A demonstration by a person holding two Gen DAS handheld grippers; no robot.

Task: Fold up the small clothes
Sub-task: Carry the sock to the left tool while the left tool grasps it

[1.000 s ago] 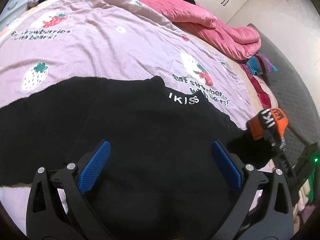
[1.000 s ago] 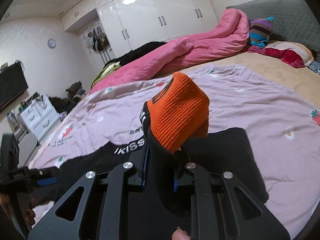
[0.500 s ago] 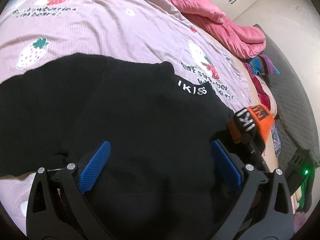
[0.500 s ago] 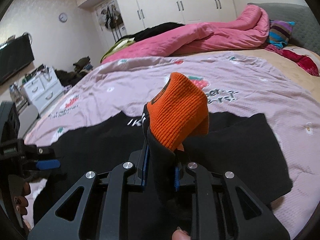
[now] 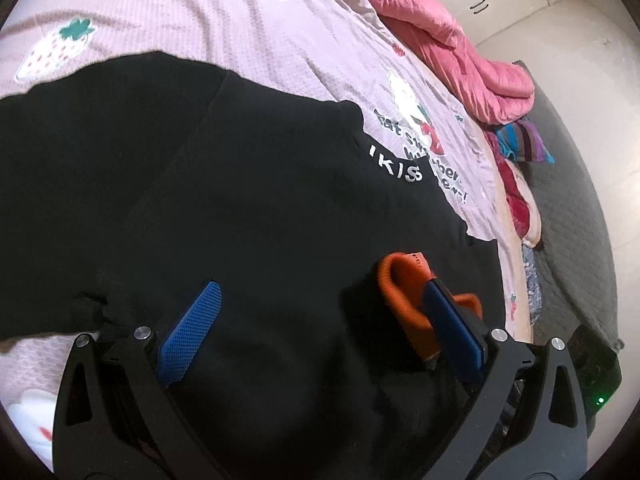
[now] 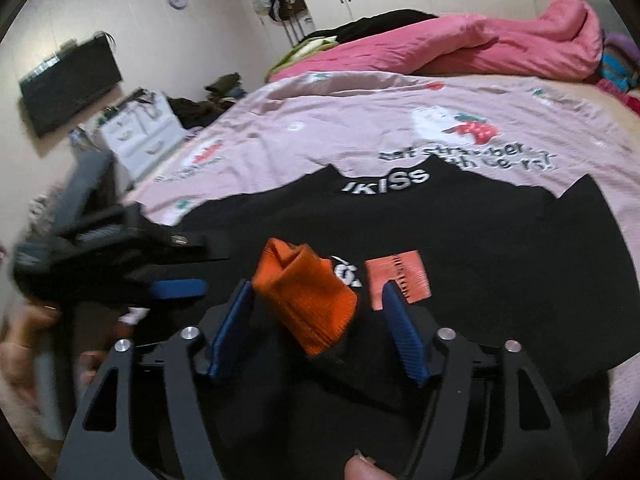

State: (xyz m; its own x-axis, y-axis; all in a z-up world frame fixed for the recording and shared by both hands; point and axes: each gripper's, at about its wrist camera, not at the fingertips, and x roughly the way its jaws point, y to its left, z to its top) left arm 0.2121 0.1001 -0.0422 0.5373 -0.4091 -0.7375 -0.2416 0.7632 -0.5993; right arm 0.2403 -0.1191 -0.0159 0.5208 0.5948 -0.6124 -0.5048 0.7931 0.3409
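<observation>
A: Start at the right gripper [image 6: 318,322]. What are its blue pads [image 6: 402,334] doing?

B: They stand spread apart. The orange cuff [image 6: 308,298] of the black sweater [image 6: 460,240] sits bunched between them, leaning toward the left pad, but neither pad presses it. So that gripper is released.

A: And the left gripper [image 5: 320,332]?

B: Also spread wide, pads [image 5: 188,334] well apart, hovering low over the sweater's [image 5: 248,200] body. The orange cuff [image 5: 400,300] lies against the inner face of its right-hand finger; nothing is clamped.

A: Where does the sweater lie?

B: Flat on the pink strawberry-print bedspread [image 6: 360,128], toward the bed's near edge, its collar lettering [image 6: 386,180] pointing at the far side. One sleeve is folded in over the chest, which puts the cuff at the middle of the garment.

A: Does one view add anything?

B: The right wrist view shows an orange patch [image 6: 400,278] on the sweater just beyond the cuff, and the left gripper [image 6: 176,288] blurred at the left, with a hand [image 6: 24,344] behind it. A fingertip [image 6: 360,468] shows at the bottom edge. The left wrist view alone shows the other sleeve spread out toward the bed's left side, and the pink duvet [image 5: 460,52] heaped at the far edge.

A: Poses?

B: Both grippers tilt down toward the cloth, close beside each other.
</observation>
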